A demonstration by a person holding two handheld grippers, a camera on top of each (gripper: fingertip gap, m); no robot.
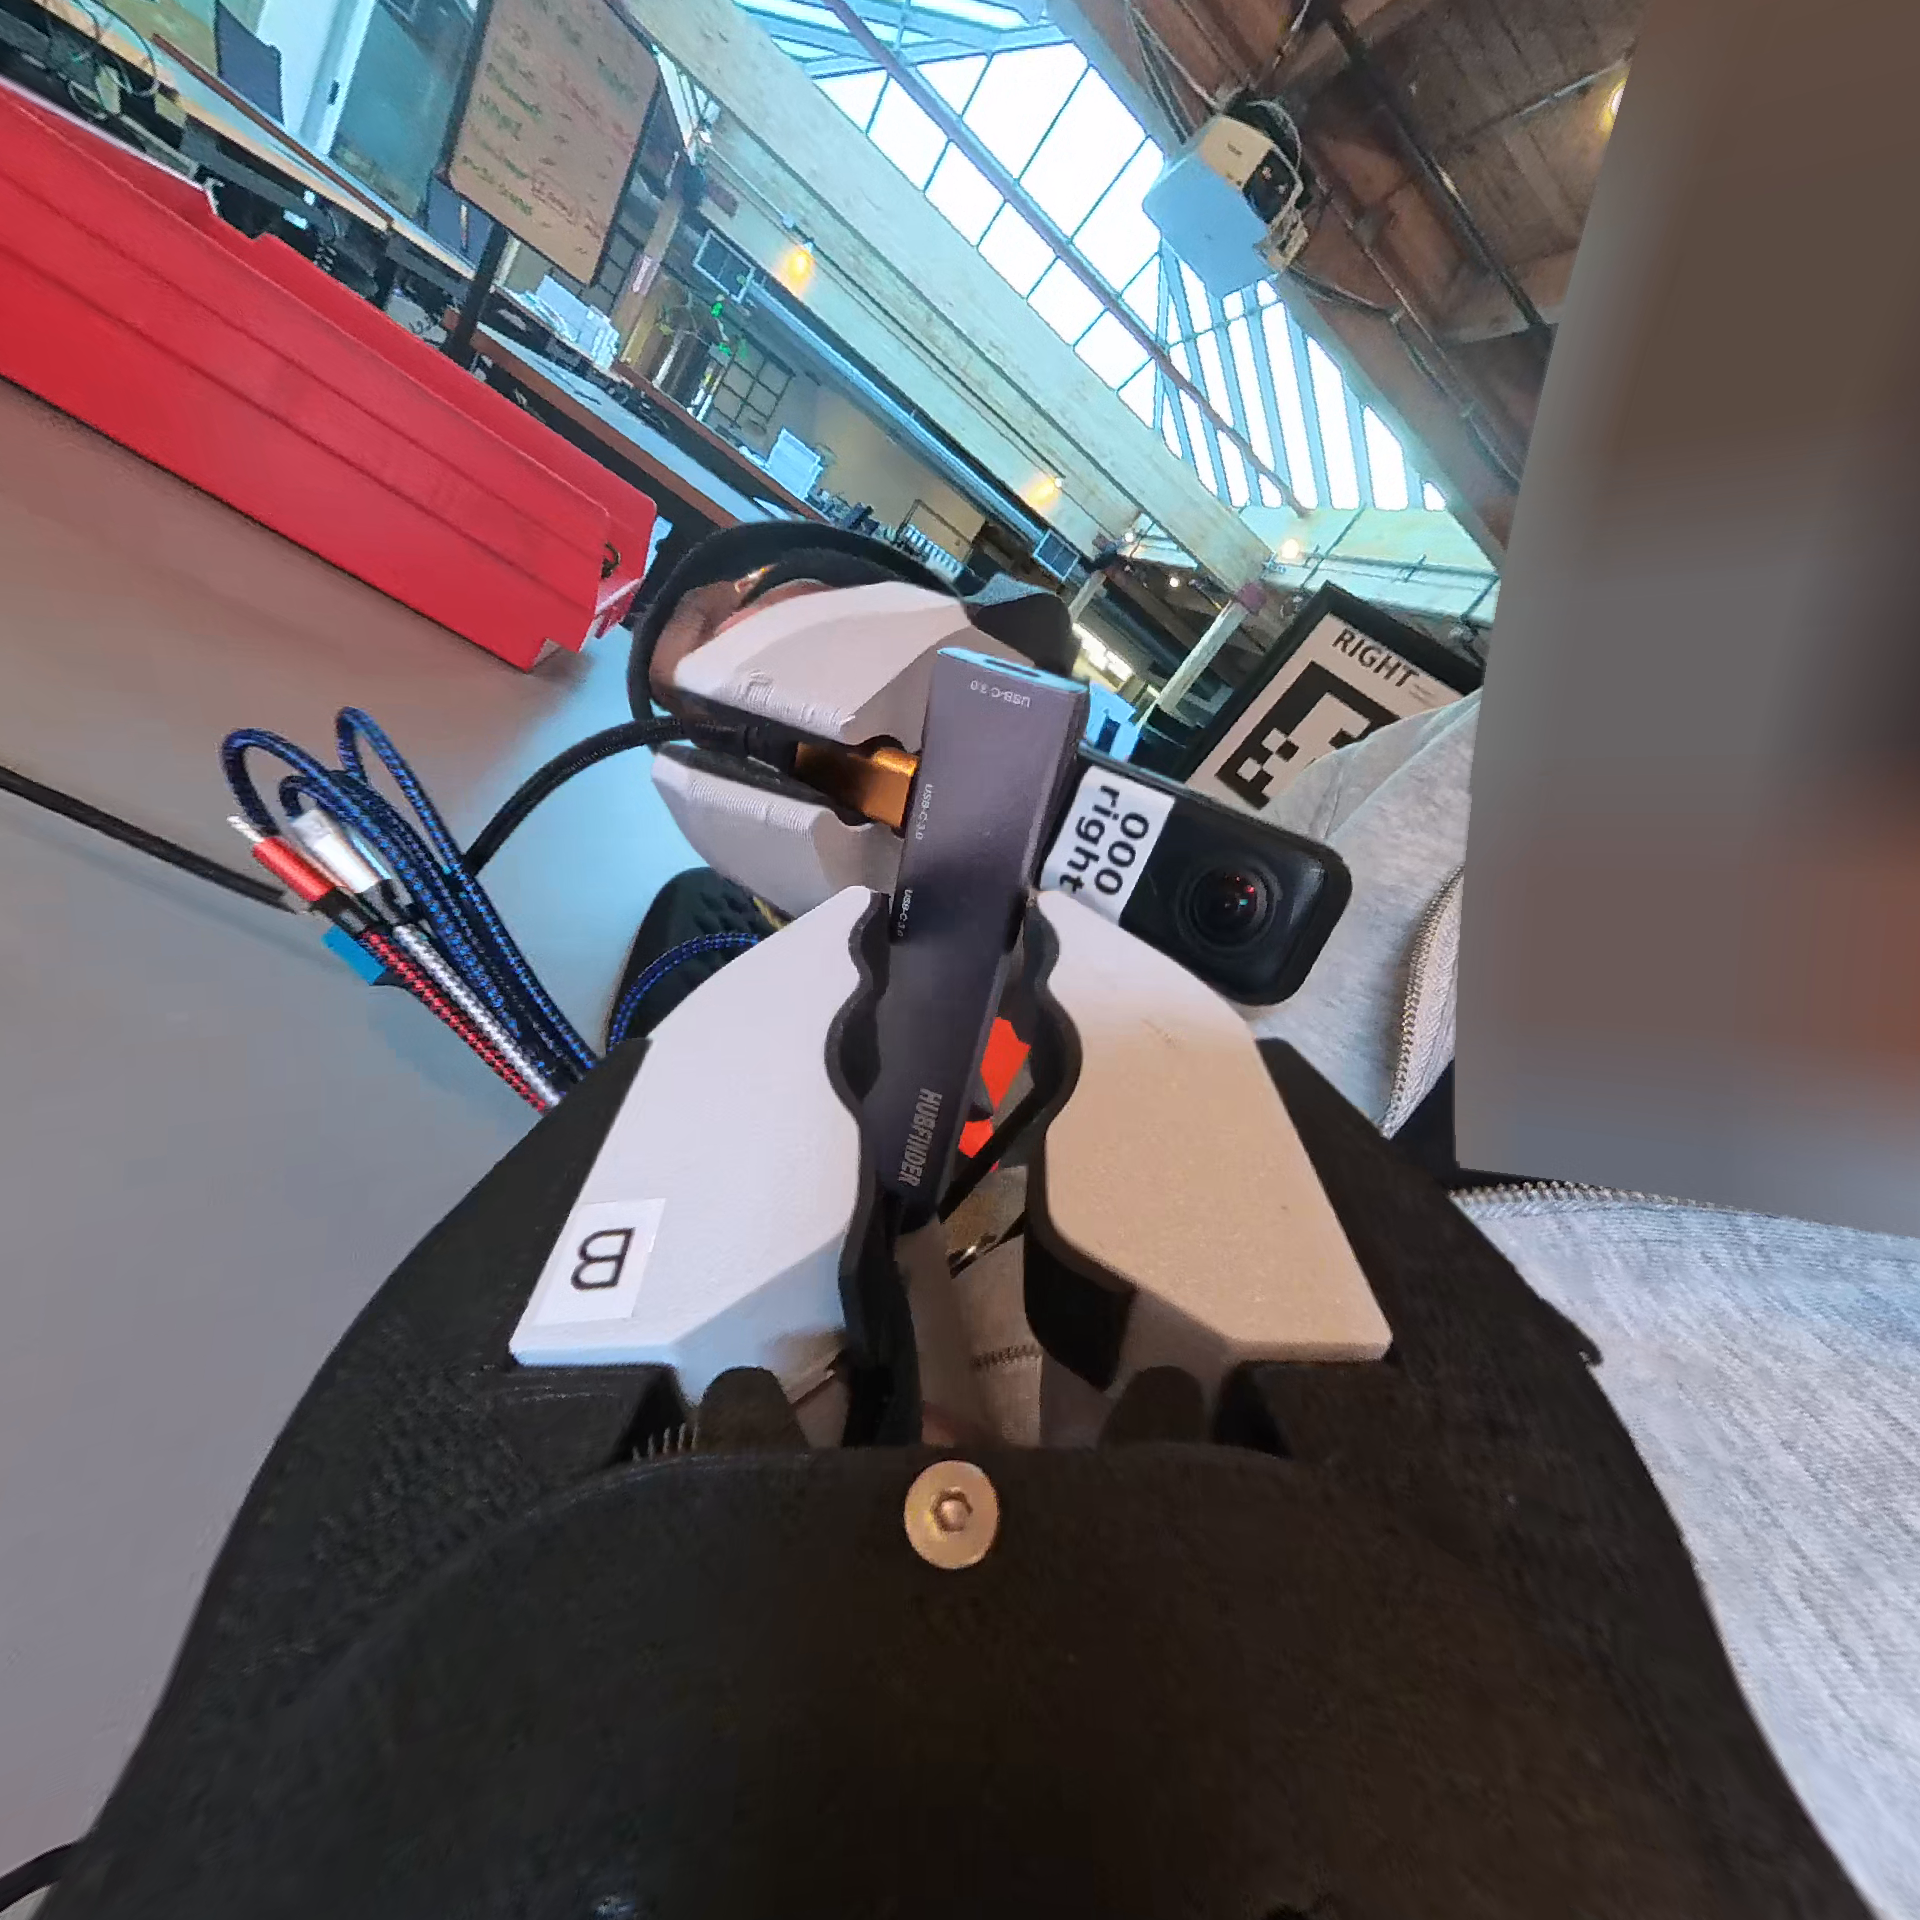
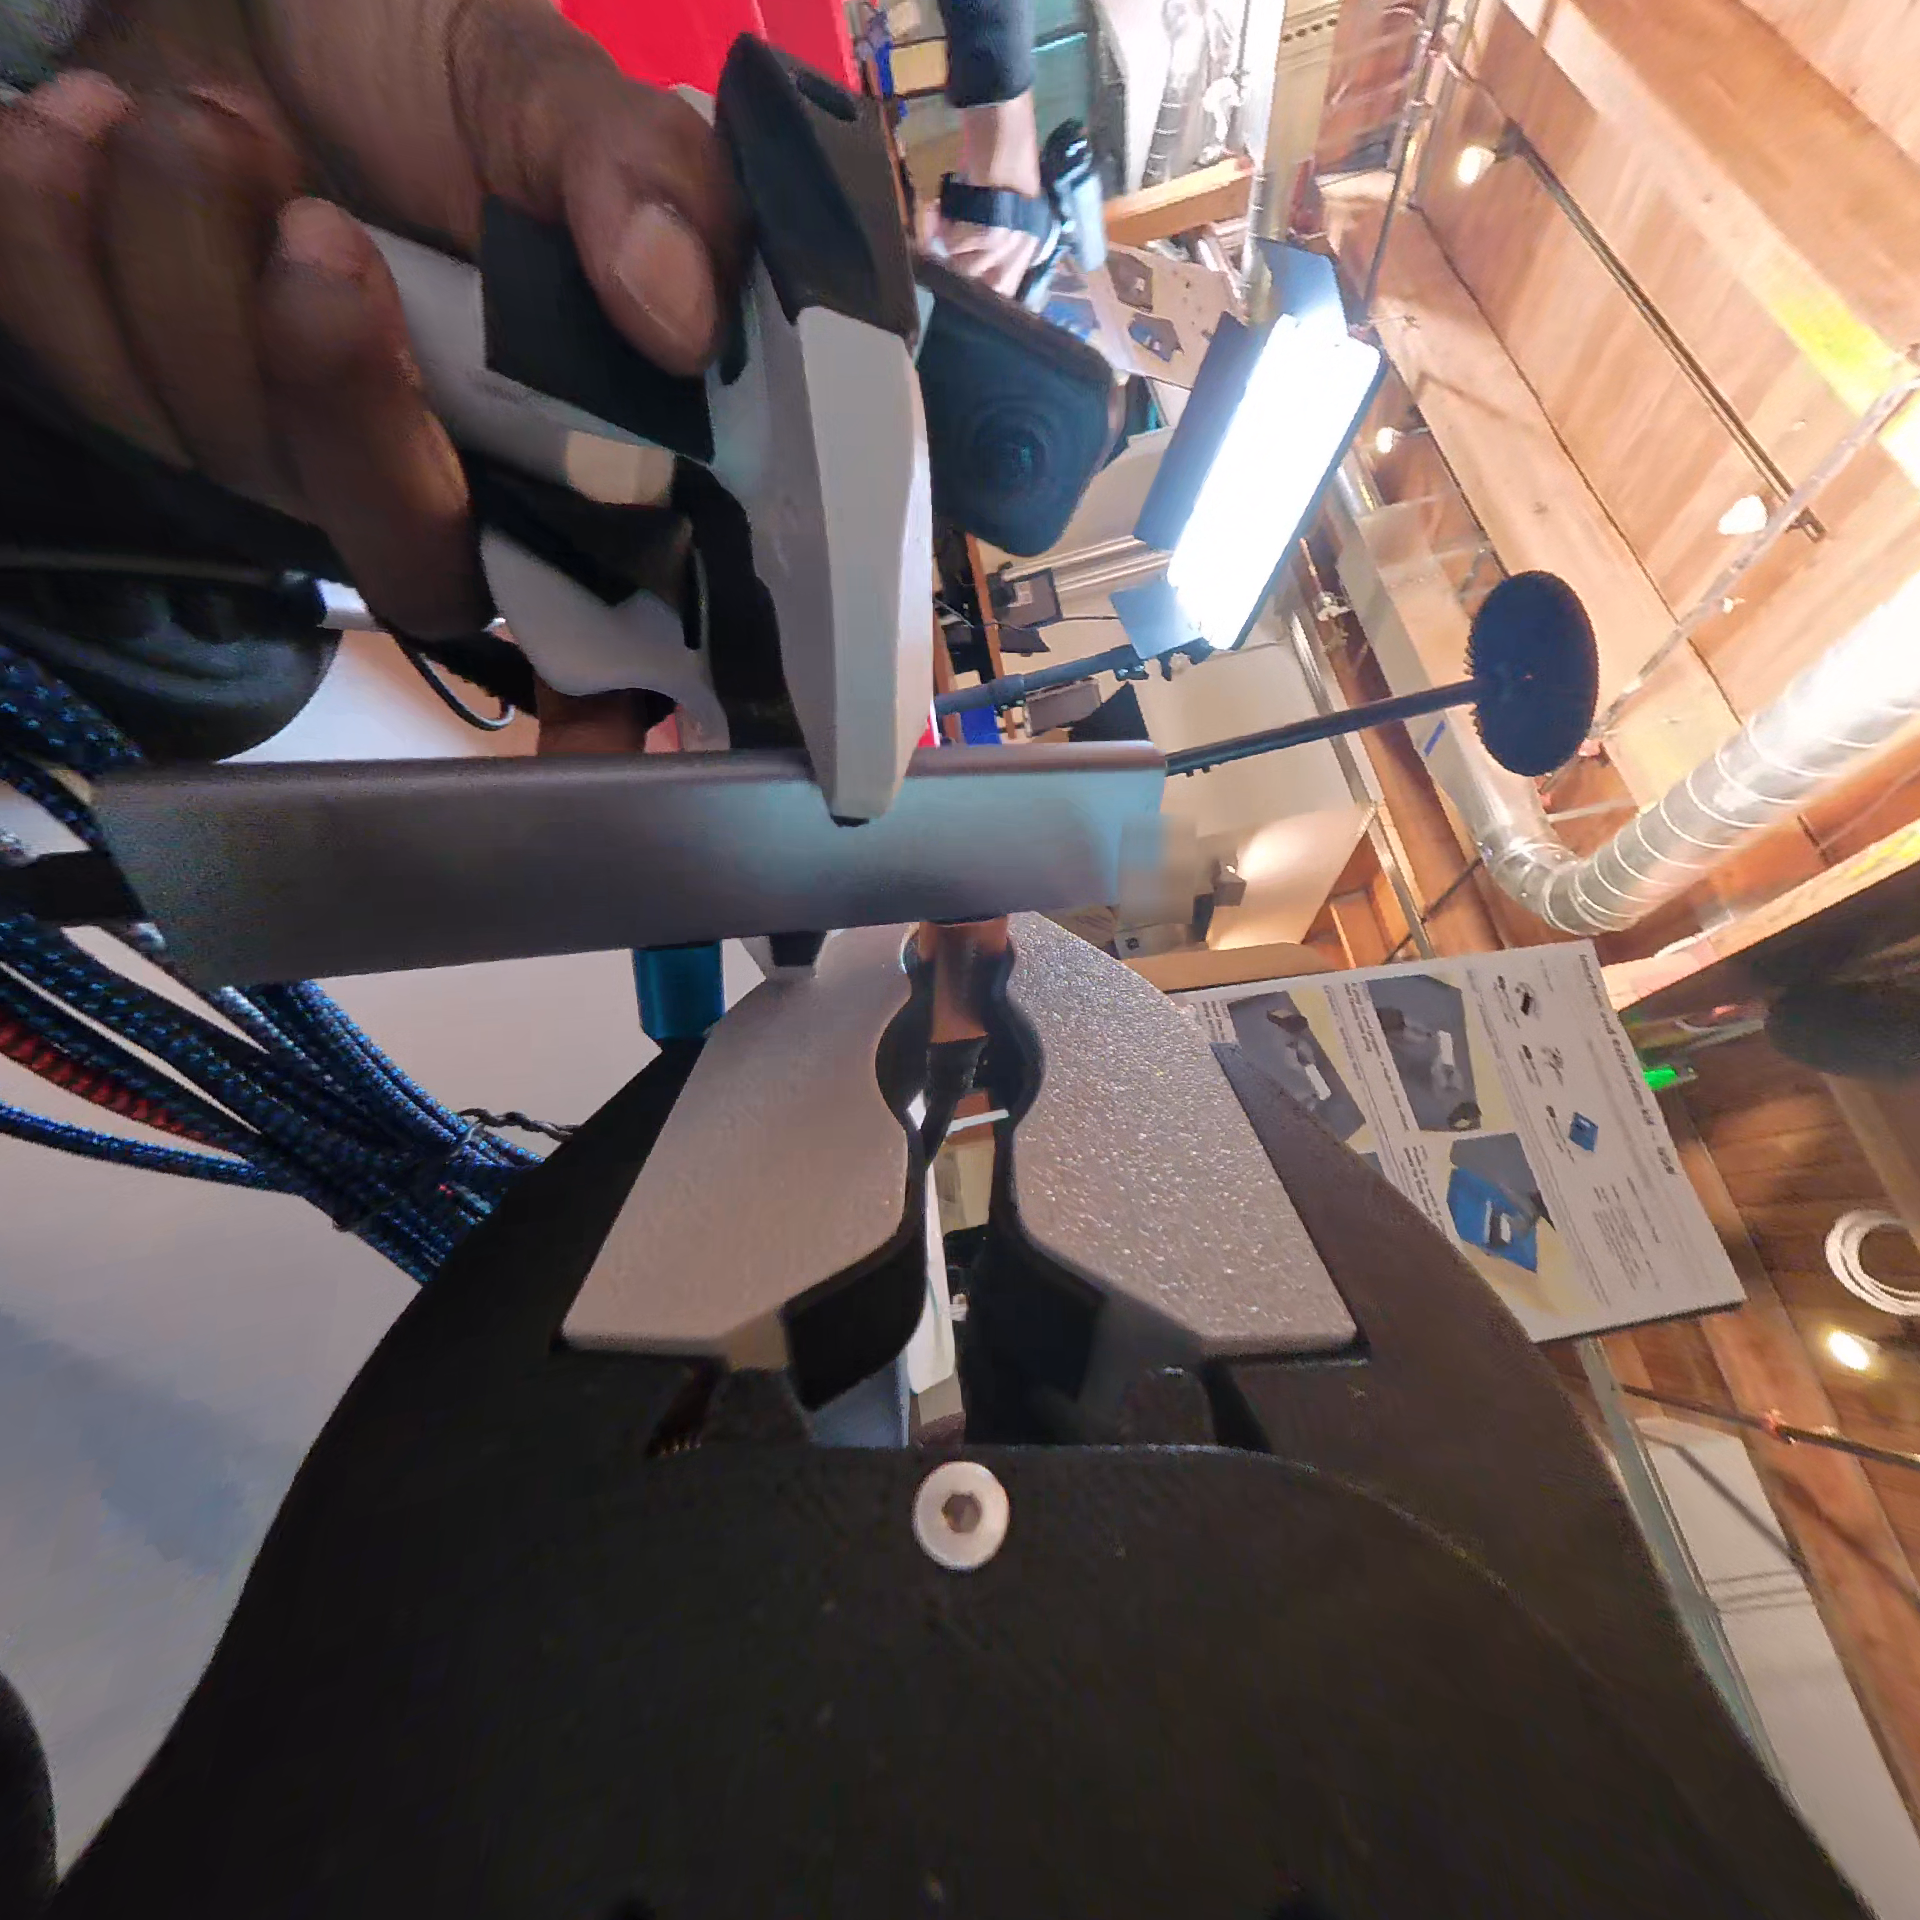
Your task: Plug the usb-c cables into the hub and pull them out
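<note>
Your left tongs point(image 1: 951, 997) clamp the slim grey metal hub point(image 1: 977, 883); right tongs point(image 2: 956, 1023) clamp the copper-coloured usb-c plug point(image 2: 956, 997).
Only your left view shows the braided cable bundle point(image 1: 416, 935) on the pale surface point(image 1: 208, 1039) beside red bins point(image 1: 291, 405).

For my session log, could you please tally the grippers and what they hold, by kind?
White-and-black two-finger grippers: 2, the left gripper and the right gripper
Slim grey metal hub: 1
Gold usb-c plug on black braided cable: 1
Total: 4
</note>
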